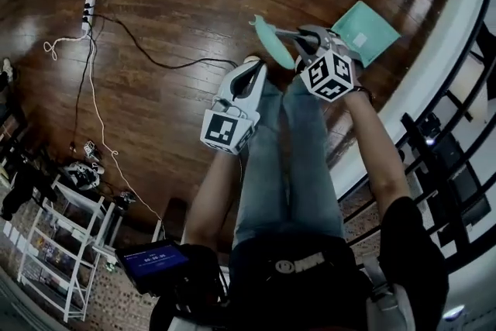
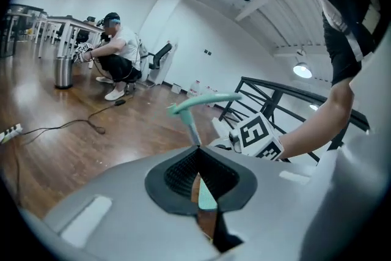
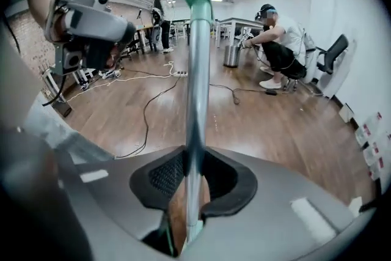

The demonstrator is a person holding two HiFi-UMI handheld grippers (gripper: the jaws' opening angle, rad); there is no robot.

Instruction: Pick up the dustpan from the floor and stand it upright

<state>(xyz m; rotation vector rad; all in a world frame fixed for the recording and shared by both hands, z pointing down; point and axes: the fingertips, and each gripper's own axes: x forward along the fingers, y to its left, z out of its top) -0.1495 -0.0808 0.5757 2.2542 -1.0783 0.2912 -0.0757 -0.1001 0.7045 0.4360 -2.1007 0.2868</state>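
Looking down, the right gripper [image 1: 304, 43] is clamped on the dustpan's smooth, silvery metal pole [image 3: 197, 101]. The pole runs between its ribbed black pads [image 3: 162, 177] out to a curved mint-green plastic handle [image 1: 273, 43]. The flat, squarish mint pan [image 1: 364, 31] sticks out on the other side of that gripper, over glossy dark wood planks [image 1: 170, 4]. Just beside it, the left gripper [image 1: 249, 70] has its jaws pinched together, gripping nothing
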